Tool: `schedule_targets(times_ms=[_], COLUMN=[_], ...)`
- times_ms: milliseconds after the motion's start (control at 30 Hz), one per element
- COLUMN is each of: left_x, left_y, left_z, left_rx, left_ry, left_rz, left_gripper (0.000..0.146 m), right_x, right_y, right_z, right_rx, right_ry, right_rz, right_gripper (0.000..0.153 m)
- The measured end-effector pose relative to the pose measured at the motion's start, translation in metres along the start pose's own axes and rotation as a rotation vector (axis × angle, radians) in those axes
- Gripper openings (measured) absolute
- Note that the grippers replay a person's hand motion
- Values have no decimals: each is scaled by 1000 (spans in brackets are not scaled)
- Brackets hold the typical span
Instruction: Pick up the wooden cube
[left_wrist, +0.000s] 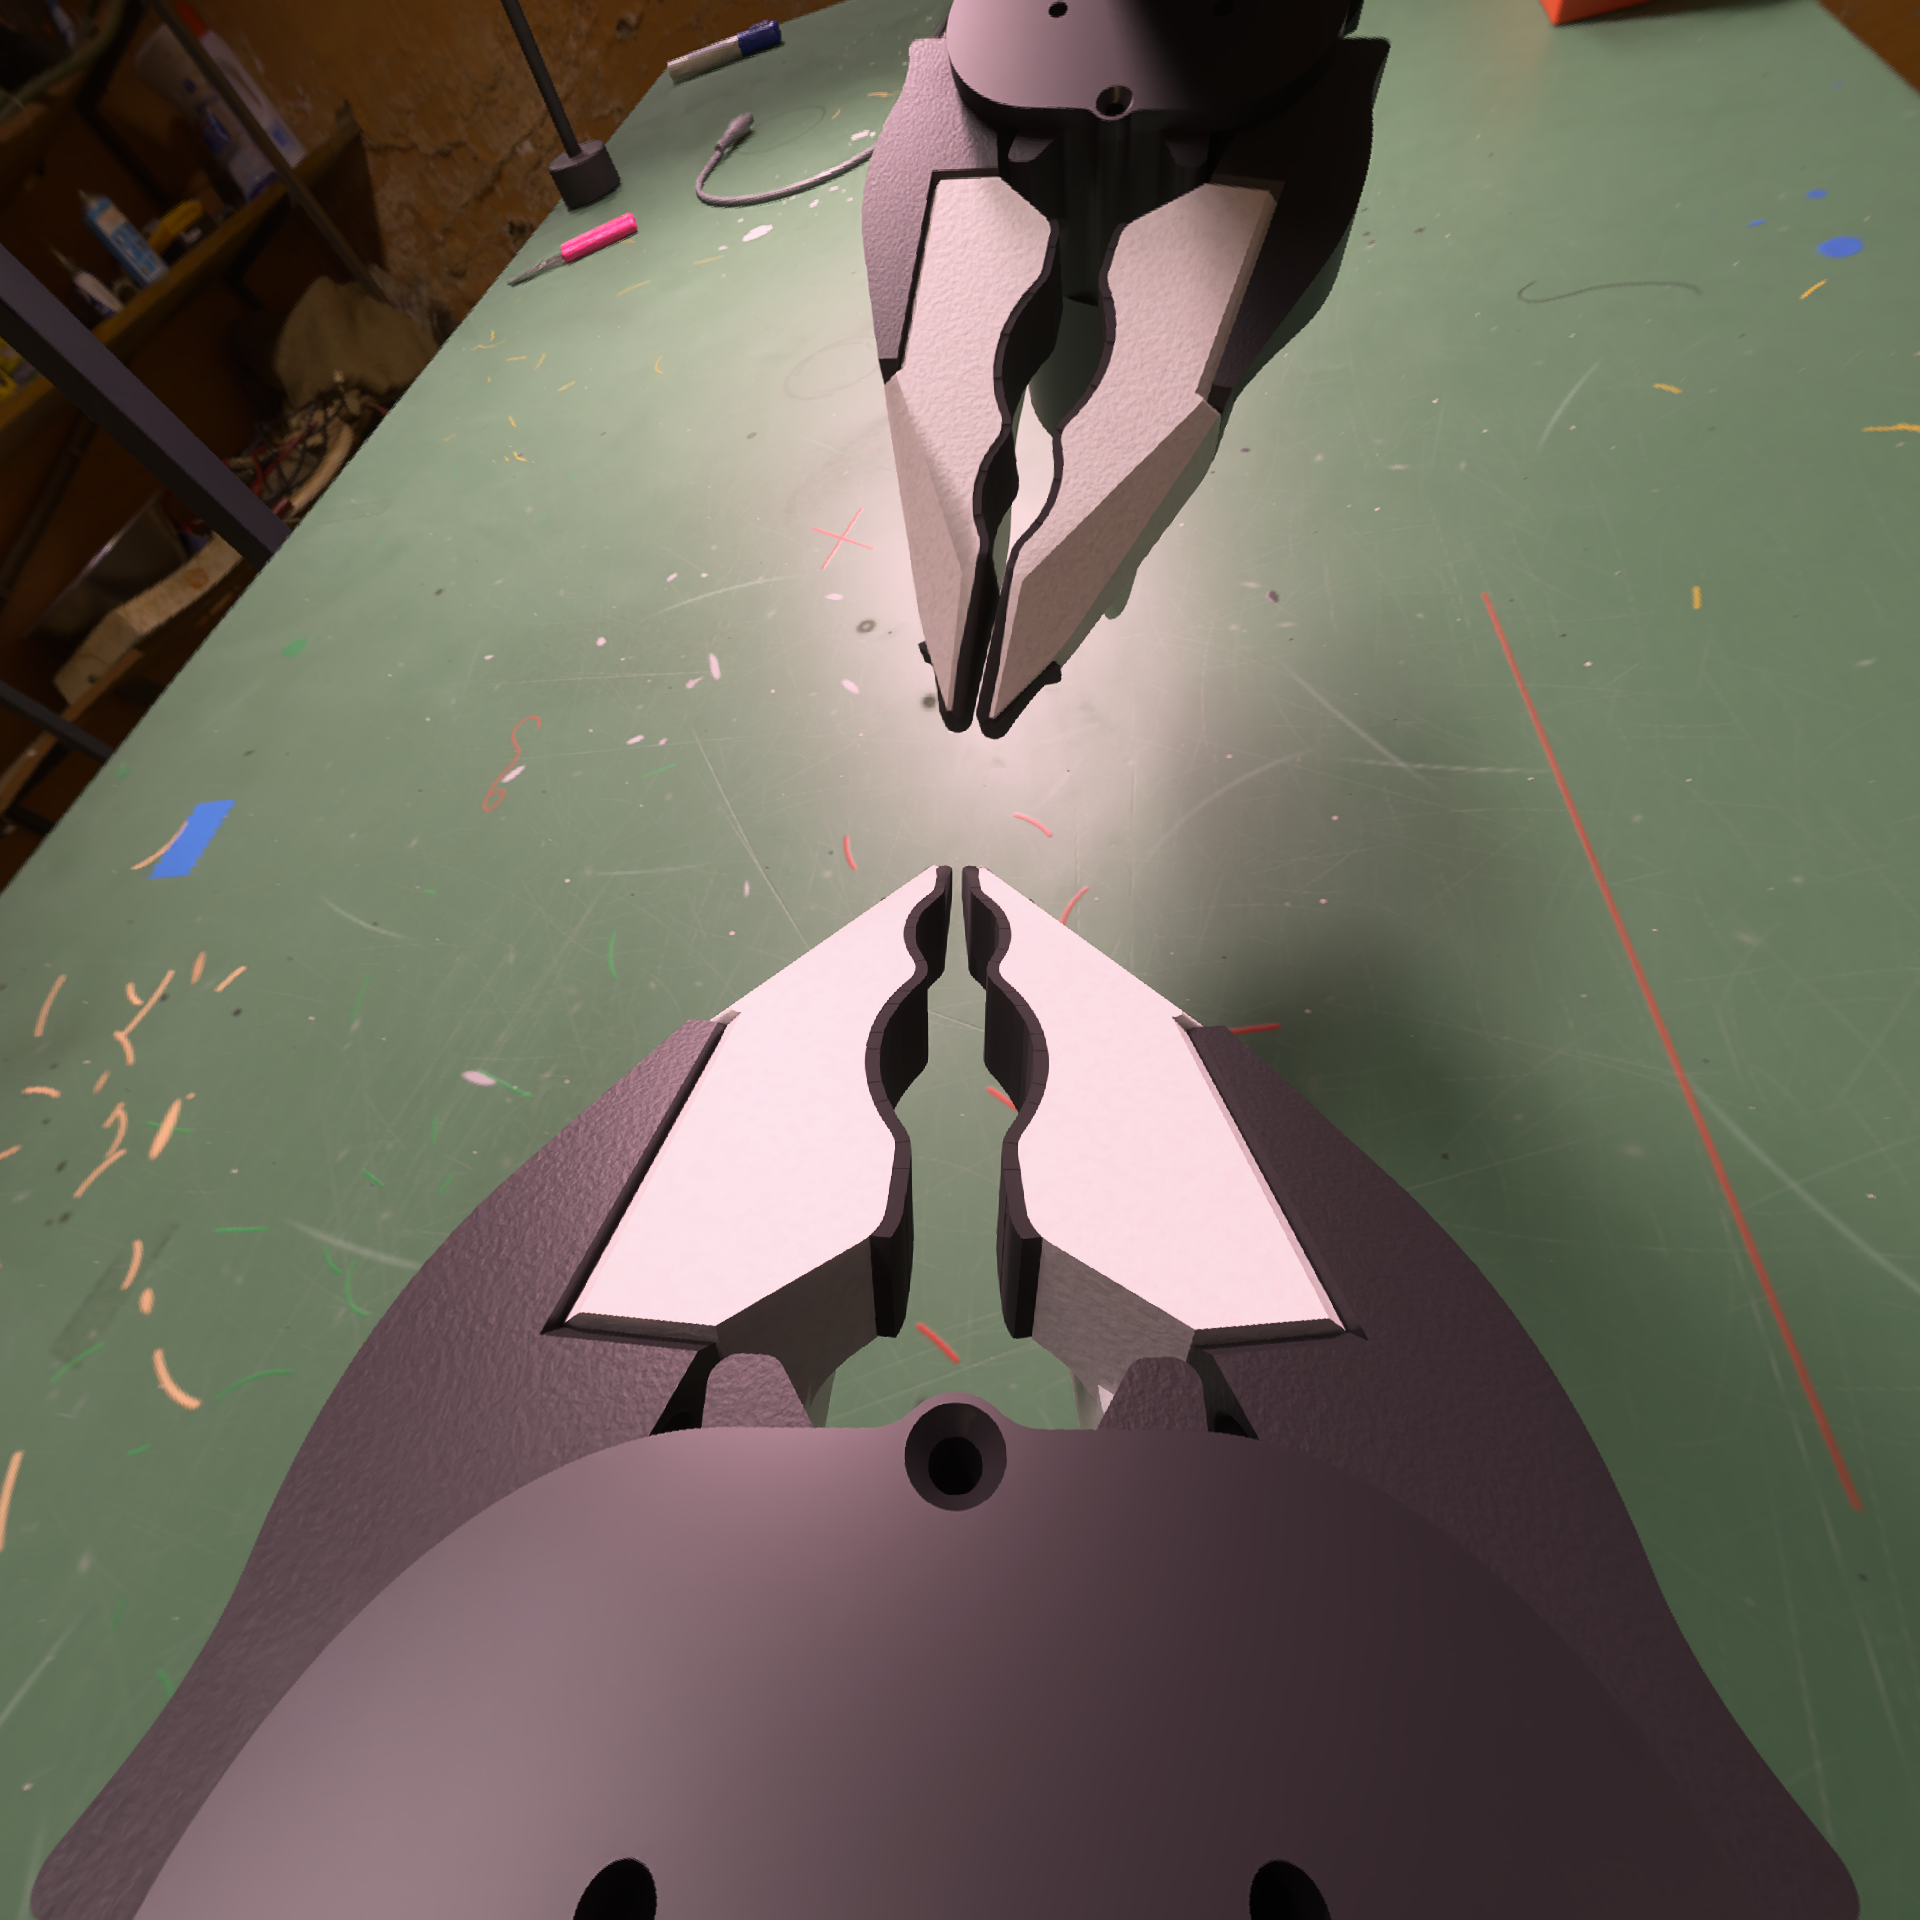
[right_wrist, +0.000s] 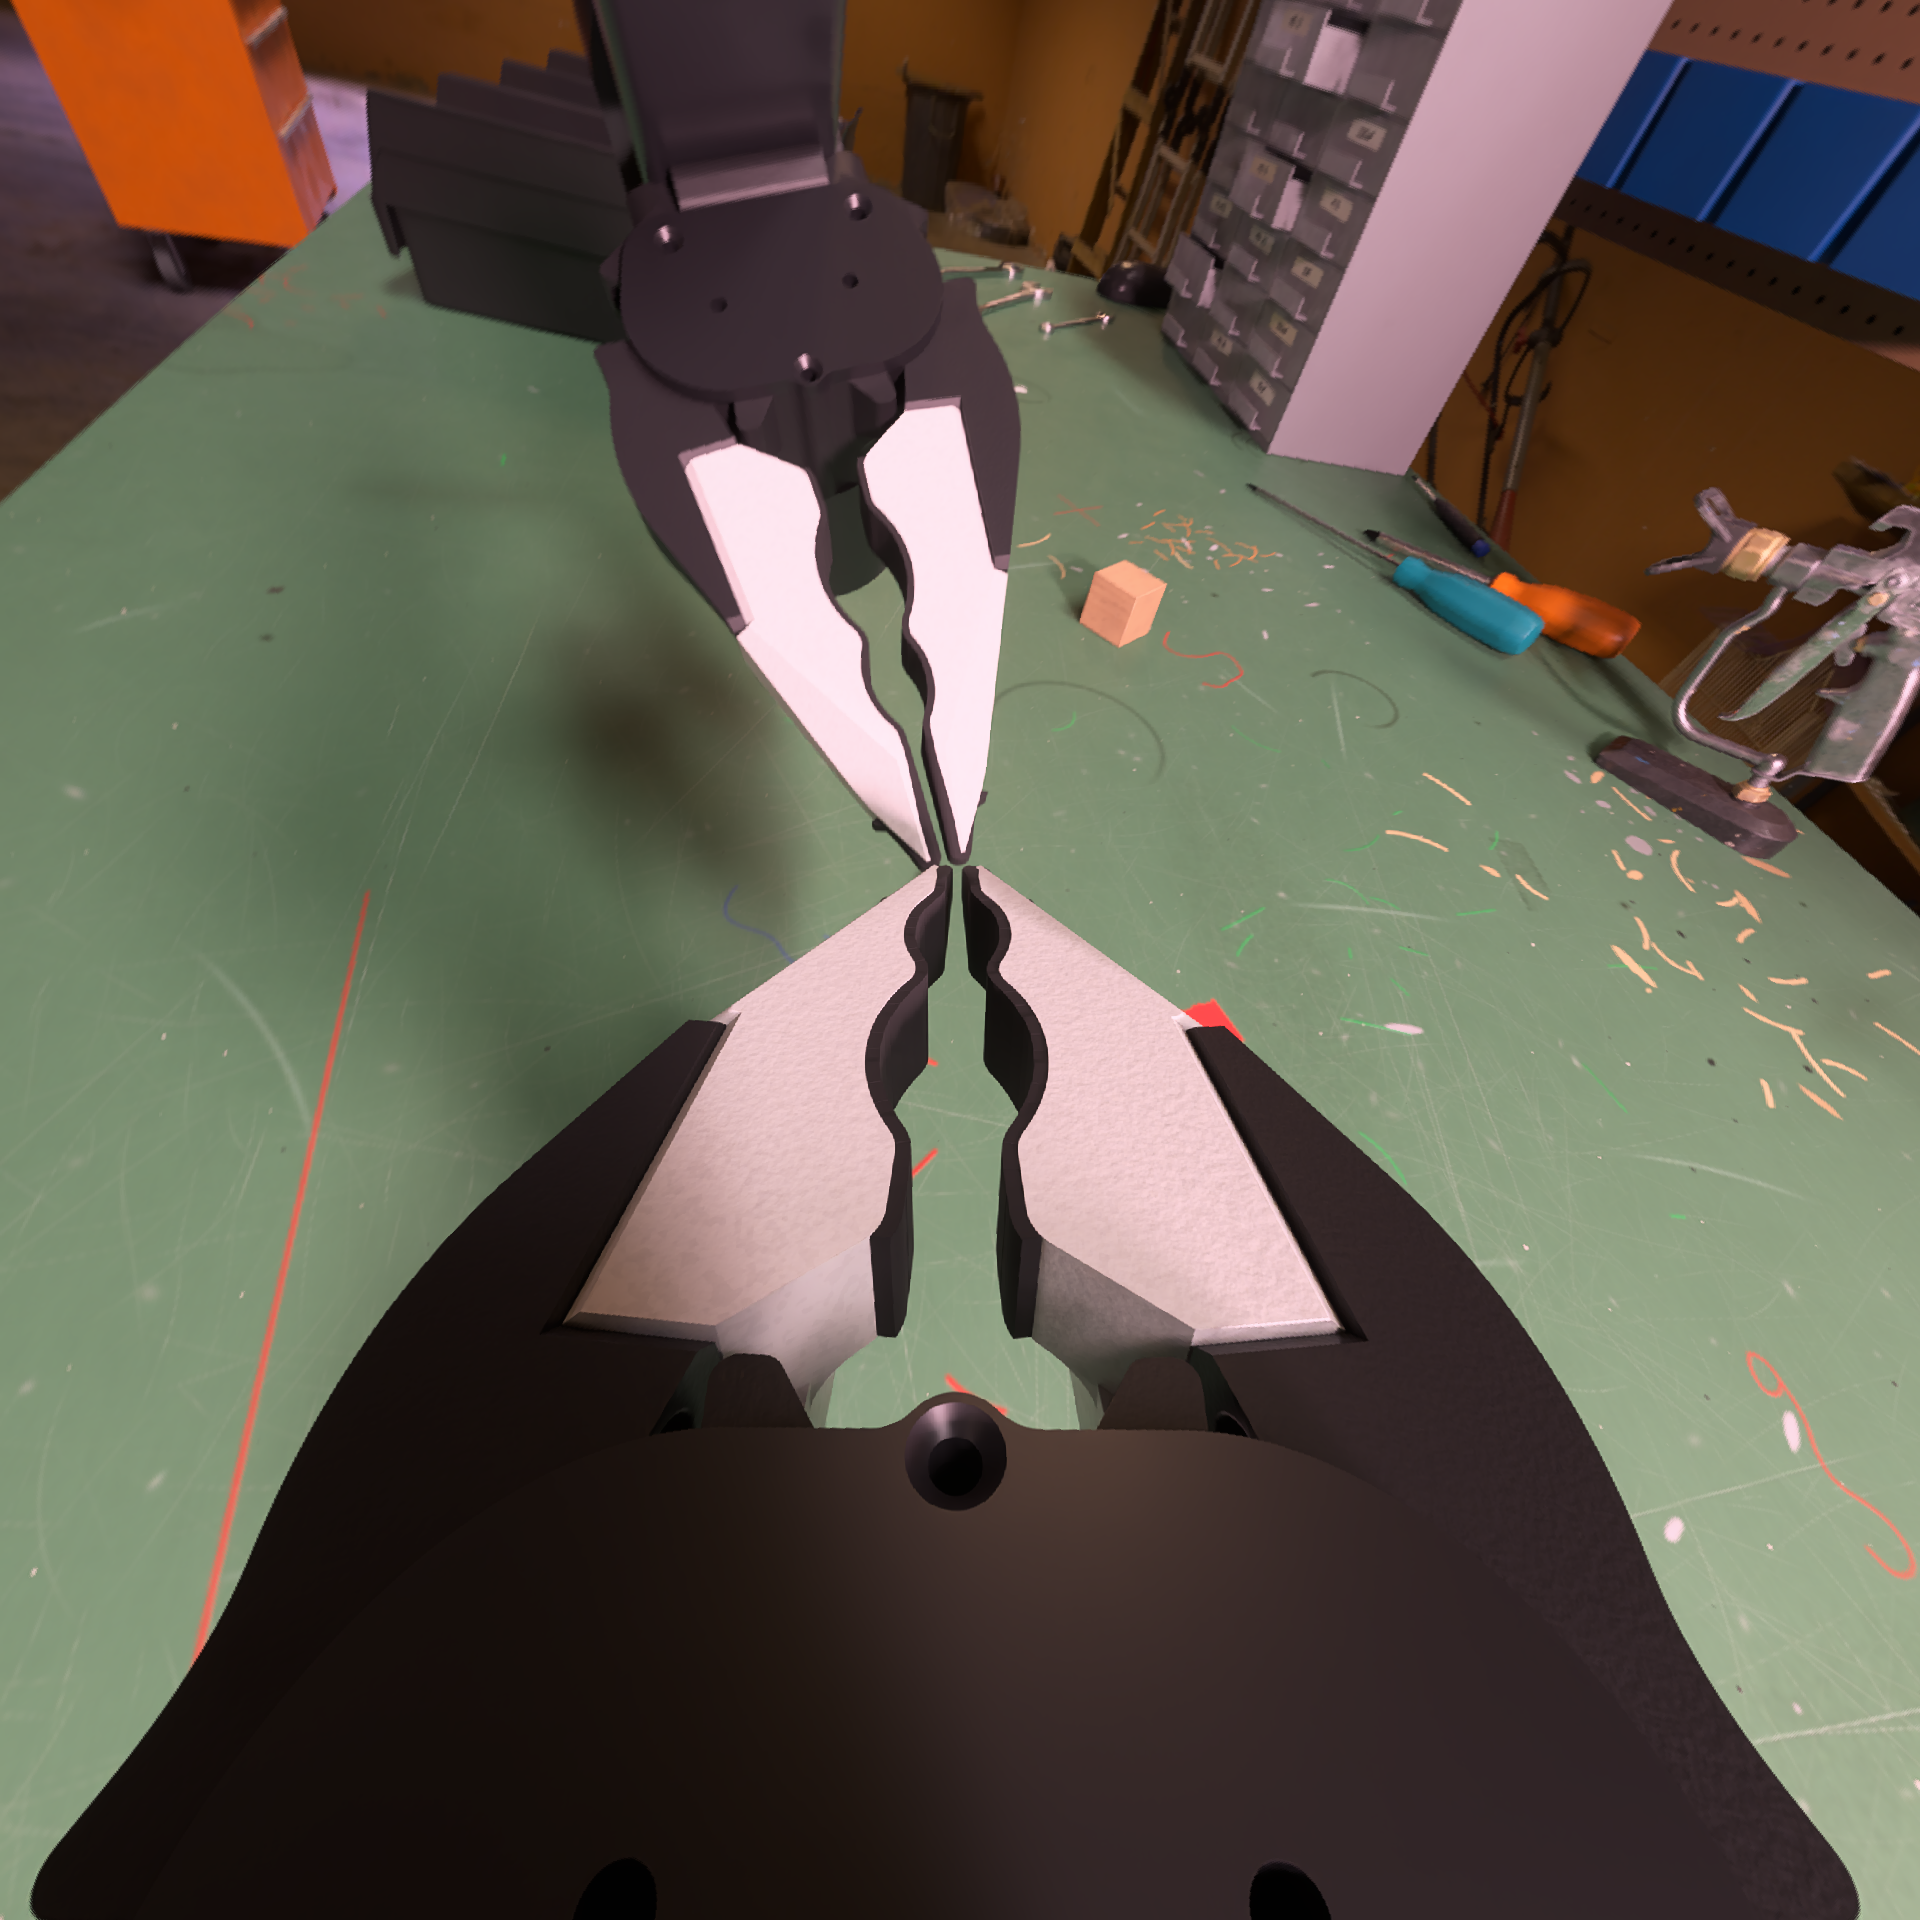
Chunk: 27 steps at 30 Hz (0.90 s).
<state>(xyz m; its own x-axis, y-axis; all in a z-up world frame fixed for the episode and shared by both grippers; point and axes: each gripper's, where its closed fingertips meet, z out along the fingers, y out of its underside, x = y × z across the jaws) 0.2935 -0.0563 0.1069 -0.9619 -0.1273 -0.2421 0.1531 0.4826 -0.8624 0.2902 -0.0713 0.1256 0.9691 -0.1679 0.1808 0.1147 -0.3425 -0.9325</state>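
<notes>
My two tongs, left and right, meet tip to tip above the green surface, both clenched on nothing. One wooden cube sits untouched toward the far right edge, near two screwdrivers.

A teal-handled screwdriver lies on the scratched green worktop, touching an orange-handled screwdriver on its right. Farther right of them a metal spray gun stands clamped on a dark base. A grey drawer cabinet rises behind the teal screwdriver.
</notes>
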Motion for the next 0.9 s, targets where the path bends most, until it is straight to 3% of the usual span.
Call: schedule_targets(times_ms=[100, 167, 300, 367, 433, 533, 667, 800, 900], left_x=[1, -14, -78, -109, -124, -128, -119, -109, -89], left_y=[5, 11, 36, 65, 94, 125, 155, 177, 173], left_z=[-8, -33, -139, -195, -231, -247, -232, -215, -203], left_rx=[11, 8, 3, -98, -204, -319, -474, -608, -588], left_ry=[-3, -95, -428, -603, -673, -666, -556, -395, -205], left_rz=[-32, -25, -151, -238, -308, -347, -344, -374, -453], left_gripper=[2, 6, 3, 2, 3, 3, 6, 12, 29], right_x=[-5, 0, 24, 23, 21, 25, 34, 43, 47], right_y=[9, 25, 78, 101, 115, 117, 109, 103, 103], right_z=[-8, -28, -85, -100, -105, -108, -110, -113, -118], right_rx=[-54, -156, -422, -470, -468, -417, -326, -248, -217], right_ry=[-18, 25, 246, 255, 266, 323, 379, 426, 462], right_rz=[-49, -97, -183, -114, -49, 4, 59, 111, 134], right_gripper=[0, 0, 0, 0, 0, 0, 0, 2, 3])
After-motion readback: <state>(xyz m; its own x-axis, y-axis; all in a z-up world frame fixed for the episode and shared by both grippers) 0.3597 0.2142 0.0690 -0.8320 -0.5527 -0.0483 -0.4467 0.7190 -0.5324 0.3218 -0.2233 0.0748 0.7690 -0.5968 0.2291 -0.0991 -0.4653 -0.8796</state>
